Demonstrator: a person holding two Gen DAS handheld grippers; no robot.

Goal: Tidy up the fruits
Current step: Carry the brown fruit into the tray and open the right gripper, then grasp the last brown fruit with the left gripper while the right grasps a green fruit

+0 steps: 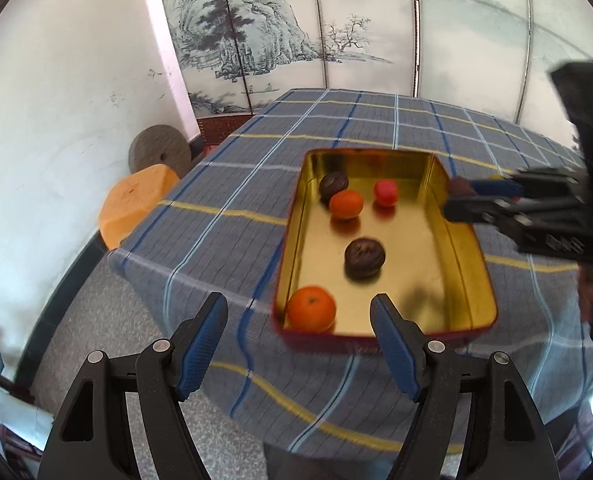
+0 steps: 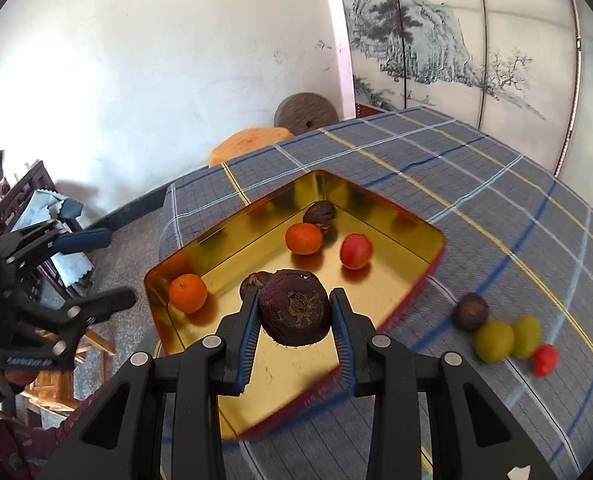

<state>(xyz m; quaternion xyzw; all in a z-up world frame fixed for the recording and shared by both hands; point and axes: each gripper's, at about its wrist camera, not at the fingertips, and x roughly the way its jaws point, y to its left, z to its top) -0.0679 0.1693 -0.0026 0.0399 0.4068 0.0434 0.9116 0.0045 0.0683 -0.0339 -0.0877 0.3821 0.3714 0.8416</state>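
Behind the table, a folding screen (image 1: 296, 32) painted with ink mountains and pines. Beside it, a white scuffed wall (image 1: 68, 92). Against the wall, a round grey millstone (image 1: 154, 152), upright, with an orange stool (image 1: 136, 204) just in front. Covering the table, a blue-grey checked cloth (image 1: 232, 184).
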